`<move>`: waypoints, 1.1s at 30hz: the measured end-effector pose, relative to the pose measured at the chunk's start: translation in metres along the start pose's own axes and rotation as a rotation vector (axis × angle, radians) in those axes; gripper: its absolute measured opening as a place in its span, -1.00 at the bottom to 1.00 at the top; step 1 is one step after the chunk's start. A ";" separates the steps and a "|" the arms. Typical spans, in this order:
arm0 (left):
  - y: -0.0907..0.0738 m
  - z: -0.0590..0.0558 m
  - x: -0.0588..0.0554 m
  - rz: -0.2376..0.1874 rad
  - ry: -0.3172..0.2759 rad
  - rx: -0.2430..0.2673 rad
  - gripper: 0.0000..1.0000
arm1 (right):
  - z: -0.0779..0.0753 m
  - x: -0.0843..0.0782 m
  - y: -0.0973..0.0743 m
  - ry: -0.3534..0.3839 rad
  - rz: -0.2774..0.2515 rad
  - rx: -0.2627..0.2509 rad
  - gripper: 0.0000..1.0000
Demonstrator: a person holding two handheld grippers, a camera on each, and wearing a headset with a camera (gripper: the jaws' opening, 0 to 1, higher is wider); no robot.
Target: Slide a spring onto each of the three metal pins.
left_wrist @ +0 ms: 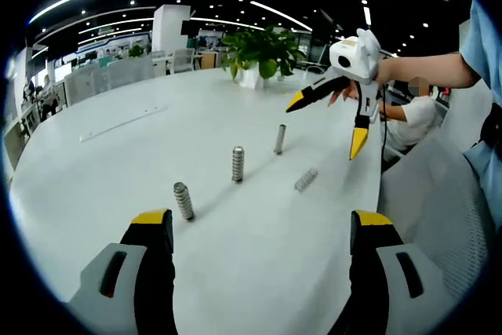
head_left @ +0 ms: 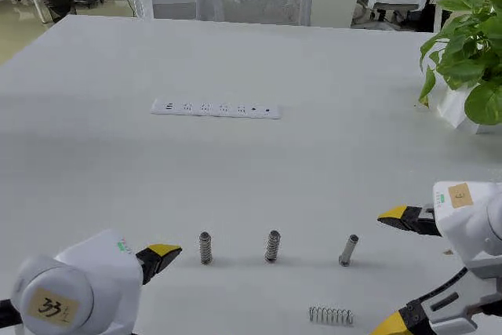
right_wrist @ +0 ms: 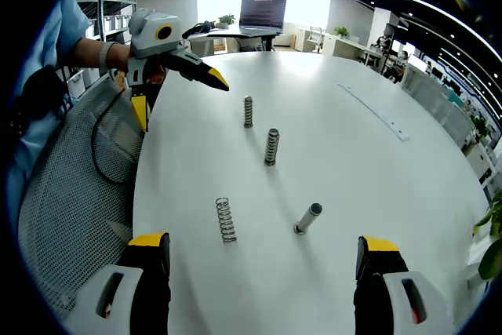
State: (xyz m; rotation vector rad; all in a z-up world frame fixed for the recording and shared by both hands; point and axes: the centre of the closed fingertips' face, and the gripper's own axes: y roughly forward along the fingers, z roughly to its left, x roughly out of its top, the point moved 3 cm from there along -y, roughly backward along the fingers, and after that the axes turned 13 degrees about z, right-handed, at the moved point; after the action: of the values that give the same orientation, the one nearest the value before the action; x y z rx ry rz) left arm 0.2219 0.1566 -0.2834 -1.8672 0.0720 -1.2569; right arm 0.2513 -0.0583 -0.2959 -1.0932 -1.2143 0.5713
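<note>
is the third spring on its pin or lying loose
Lying loose: the spring lies flat on the table, apart from the bare pin.

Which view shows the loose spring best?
Right gripper view: the loose spring lies near, coils distinct, beside the bare pin. Head view shows it small near the bottom edge; left gripper view, tiny and foreshortened.

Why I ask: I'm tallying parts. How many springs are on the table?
3. The left pin and the middle pin each carry one; the loose spring lies flat on the table, nearer the person than the bare right pin. None looks hidden.
</note>
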 end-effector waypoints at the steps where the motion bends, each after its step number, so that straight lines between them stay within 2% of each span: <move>1: 0.001 -0.001 0.000 0.003 0.002 -0.004 0.86 | 0.001 -0.004 0.000 0.010 -0.002 -0.002 0.98; 5: 0.003 -0.004 0.000 0.009 0.012 -0.015 0.85 | 0.006 -0.013 -0.004 0.048 -0.020 -0.013 0.97; 9: 0.008 -0.005 0.001 0.013 0.014 -0.026 0.84 | 0.010 -0.018 -0.011 0.103 -0.071 -0.031 0.97; 14: 0.014 -0.008 0.002 0.026 0.027 -0.043 0.83 | 0.016 -0.026 -0.017 0.128 -0.082 -0.050 0.94; 17: 0.017 -0.010 0.003 0.033 0.034 -0.056 0.83 | 0.017 -0.028 -0.022 0.161 -0.112 -0.065 0.96; 22: 0.025 -0.013 0.006 0.037 0.059 -0.081 0.76 | 0.021 -0.035 -0.025 0.194 -0.118 -0.073 0.95; 26: 0.033 -0.019 0.012 0.021 0.098 -0.100 0.67 | 0.027 -0.037 -0.026 0.218 -0.134 -0.075 0.94; 33: 0.054 -0.031 0.027 -0.027 0.193 -0.147 0.38 | 0.035 -0.043 -0.026 0.244 -0.135 -0.073 0.91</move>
State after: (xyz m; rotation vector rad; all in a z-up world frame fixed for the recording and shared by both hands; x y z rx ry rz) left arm 0.2323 0.0908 -0.2963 -1.8702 0.2495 -1.4830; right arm 0.2010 -0.0922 -0.2933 -1.0980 -1.0921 0.2831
